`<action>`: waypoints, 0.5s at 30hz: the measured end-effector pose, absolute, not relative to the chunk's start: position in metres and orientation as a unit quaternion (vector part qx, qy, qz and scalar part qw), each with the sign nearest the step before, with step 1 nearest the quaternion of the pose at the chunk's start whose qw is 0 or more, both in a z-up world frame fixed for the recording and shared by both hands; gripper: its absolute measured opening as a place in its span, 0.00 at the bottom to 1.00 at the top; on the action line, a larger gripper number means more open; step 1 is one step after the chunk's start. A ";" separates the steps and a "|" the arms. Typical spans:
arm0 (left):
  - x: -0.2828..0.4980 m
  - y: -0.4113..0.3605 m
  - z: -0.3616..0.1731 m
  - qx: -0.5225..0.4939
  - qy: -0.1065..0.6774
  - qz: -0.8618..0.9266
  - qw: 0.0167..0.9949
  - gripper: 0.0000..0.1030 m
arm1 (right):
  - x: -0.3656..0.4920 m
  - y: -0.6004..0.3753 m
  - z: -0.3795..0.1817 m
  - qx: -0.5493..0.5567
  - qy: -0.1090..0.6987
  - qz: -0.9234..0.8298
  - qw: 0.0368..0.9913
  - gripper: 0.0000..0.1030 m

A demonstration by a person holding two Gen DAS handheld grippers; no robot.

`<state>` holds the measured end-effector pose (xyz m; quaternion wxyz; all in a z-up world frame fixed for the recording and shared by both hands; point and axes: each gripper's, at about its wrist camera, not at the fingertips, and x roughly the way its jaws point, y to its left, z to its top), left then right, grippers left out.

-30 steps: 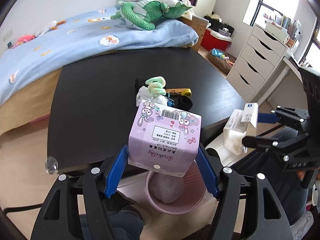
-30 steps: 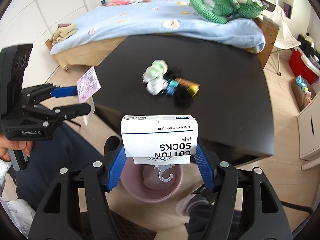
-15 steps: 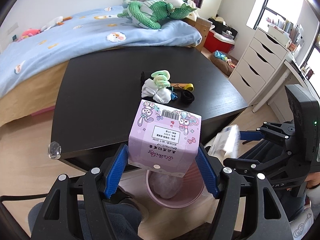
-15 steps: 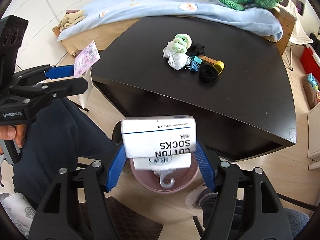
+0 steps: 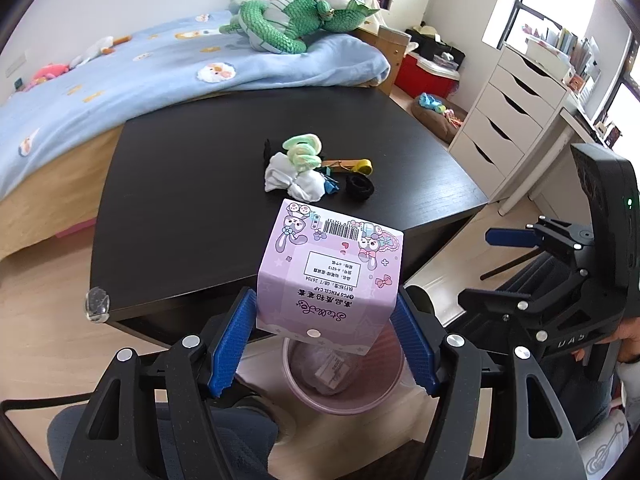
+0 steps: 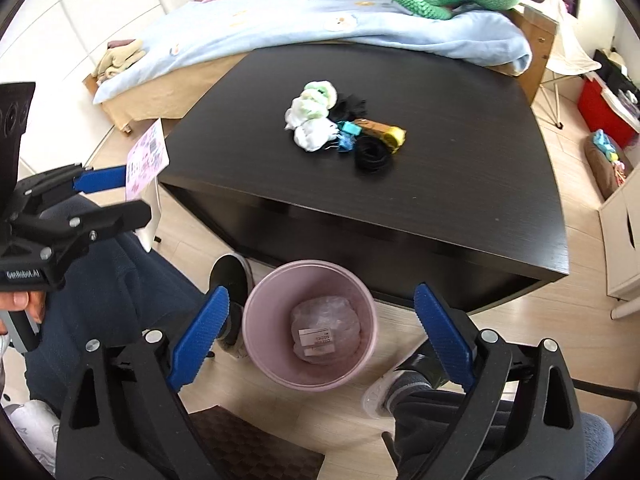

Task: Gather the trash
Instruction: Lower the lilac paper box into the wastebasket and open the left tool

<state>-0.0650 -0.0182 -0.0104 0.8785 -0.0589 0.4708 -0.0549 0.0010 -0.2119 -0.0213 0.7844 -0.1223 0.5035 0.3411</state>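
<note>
My left gripper (image 5: pixel 326 336) is shut on a purple cartoon-printed box (image 5: pixel 330 276), held above the pink trash bin (image 5: pixel 384 396) on the floor. The box also shows in the right wrist view (image 6: pixel 146 160). My right gripper (image 6: pixel 320 336) is open and empty, directly over the pink bin (image 6: pixel 256 344). The white cotton-socks box (image 6: pixel 318 338) lies inside the bin on a clear plastic bag. On the black table (image 6: pixel 460 160) sits a pile: white and green socks (image 6: pixel 312 120), a black hair tie (image 6: pixel 372 154), a yellow-brown item (image 6: pixel 384 132).
A bed with a blue quilt (image 5: pixel 140 72) and a green plush (image 5: pixel 288 24) stands behind the table. White drawers (image 5: pixel 516 120) are at the right. My legs and shoes flank the bin.
My right gripper opened and the cotton-socks box dropped into the pink bin. The left gripper keeps its hold on the purple box above the bin.
</note>
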 end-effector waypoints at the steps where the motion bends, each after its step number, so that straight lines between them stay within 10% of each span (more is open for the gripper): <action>1: -0.065 -0.021 -0.011 -0.057 0.472 -0.057 0.878 0.65 | 0.001 -0.214 -0.019 -0.122 0.502 0.338 0.787 0.90; 15: -0.059 -0.057 -0.020 -0.033 0.486 -0.094 0.868 0.65 | 0.013 -0.246 -0.001 -0.102 0.487 0.288 0.818 0.92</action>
